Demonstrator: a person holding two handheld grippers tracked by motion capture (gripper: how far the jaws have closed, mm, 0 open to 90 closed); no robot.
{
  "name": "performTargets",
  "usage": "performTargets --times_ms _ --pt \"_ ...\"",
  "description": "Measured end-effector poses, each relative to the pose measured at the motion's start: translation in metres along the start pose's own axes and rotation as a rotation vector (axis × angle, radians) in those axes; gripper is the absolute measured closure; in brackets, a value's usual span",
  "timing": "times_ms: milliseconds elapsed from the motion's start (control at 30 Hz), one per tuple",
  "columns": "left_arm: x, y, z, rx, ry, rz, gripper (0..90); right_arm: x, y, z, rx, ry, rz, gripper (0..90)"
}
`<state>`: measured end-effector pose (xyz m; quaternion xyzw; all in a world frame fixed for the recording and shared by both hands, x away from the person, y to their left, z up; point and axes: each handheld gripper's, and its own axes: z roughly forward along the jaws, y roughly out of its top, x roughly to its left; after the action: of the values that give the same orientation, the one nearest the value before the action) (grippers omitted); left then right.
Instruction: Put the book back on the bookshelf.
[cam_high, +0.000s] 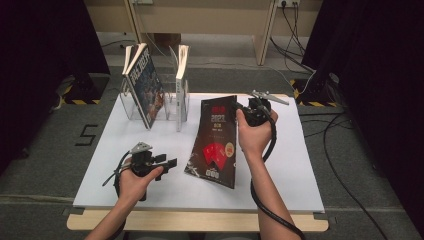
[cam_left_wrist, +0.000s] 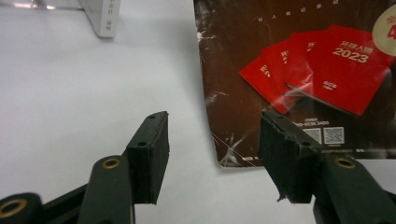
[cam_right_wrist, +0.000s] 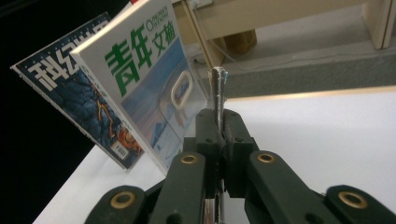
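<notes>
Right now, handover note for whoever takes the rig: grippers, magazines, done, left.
Right gripper: shut on the top edge of the dark magazine, which is tilted up with its bottom edge near the table.
Left gripper: open, empty, low over the table beside the magazine's lower corner.
Clear rack: holds a blue magazine and a white magazine, both standing.
Done: dark magazine gripped and raised.
Left: likely stand it in the rack, then release.

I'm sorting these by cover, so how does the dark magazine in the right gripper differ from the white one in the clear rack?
The dark magazine has a near-black cover with red booklets; the white magazine is pale with green lettering. The dark magazine is clamped at its top edge by the right gripper, its lower end at the table; the white magazine leans in the rack, ungripped. Both are thin, glossy magazines.
</notes>
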<state>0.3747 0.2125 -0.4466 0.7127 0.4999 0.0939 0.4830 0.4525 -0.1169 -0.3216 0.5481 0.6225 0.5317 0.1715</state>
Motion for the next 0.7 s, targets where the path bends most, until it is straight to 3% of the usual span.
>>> performTargets --times_ms 467,700 --pt "-0.012 0.027 -0.001 -0.041 -0.019 0.027 42.9 0.022 0.021 0.006 -0.084 -0.030 -0.031 87.2" --pt "-0.015 0.032 0.000 -0.048 -0.023 0.027 42.8 0.030 0.029 0.014 -0.089 -0.041 -0.050 87.1"
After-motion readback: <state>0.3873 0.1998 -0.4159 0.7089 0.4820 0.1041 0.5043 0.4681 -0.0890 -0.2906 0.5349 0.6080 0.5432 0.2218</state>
